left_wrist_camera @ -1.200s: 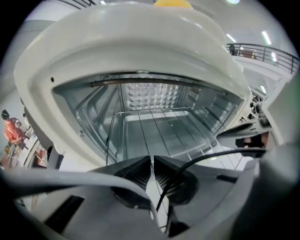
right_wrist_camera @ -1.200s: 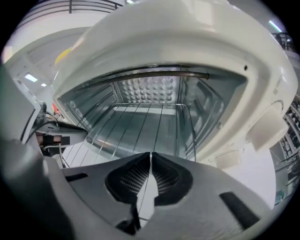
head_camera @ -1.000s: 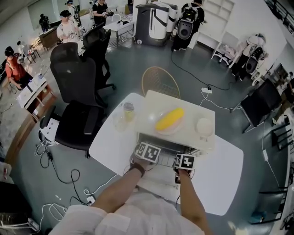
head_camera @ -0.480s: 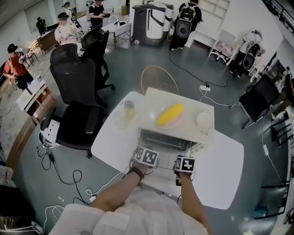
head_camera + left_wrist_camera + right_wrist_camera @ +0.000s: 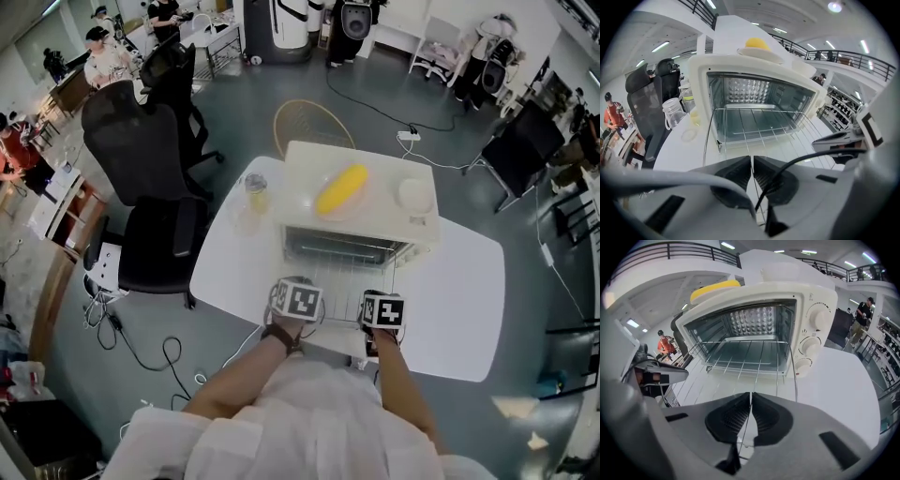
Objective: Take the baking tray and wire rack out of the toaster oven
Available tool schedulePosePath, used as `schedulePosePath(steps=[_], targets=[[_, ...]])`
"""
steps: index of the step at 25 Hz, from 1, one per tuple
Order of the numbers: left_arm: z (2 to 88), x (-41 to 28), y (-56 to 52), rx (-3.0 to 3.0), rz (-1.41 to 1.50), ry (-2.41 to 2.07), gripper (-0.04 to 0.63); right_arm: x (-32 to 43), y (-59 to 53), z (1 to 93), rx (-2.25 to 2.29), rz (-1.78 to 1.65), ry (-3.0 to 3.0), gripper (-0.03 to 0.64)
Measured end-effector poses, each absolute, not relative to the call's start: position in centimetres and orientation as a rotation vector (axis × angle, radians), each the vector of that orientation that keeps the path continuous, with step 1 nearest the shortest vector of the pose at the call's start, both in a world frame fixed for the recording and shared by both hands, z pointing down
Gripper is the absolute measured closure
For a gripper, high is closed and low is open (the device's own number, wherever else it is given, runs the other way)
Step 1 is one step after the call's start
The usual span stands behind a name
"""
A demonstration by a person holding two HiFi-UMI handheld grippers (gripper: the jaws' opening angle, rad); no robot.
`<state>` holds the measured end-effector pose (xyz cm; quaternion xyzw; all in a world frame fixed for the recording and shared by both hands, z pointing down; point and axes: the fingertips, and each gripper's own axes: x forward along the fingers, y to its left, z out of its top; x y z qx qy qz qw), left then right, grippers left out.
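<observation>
Wire rack [image 5: 343, 279]: thin silver grid, partly out of oven [image 5: 305, 187] | left tongs [image 5: 751, 162], right tongs [image 5: 751, 400]: both clamped on its wires.

Jar [image 5: 255, 194] by oven [image 5: 384, 223]; right probably free

Head view steeply overhead, gripper views close, facing toaster oven [image 5: 380, 222]

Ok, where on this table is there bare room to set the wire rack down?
Widest bare stretch: the table right of the toaster oven. A smaller patch lies left of it, nearer you than the jar. Crowded: straight in front of the oven, where the wire rack sticks out, and the oven's top.
</observation>
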<state>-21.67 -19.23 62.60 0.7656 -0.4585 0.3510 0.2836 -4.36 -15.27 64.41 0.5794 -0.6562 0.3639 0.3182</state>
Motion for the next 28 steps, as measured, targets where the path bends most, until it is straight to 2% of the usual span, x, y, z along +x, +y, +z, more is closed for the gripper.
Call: schedulePosePath(steps=[14,28], targets=[[63.4,-20.3,-14.8,2.054,0.923,-1.103,0.575,-3.0,-10.2,64.8,1.599,1.035,-1.704,0.603],[64.3,-9.5,-11.5,2.188,1.007,-0.890,0.574,6.4,-3.3,65.7,1.781,1.154,-1.545,0.604]])
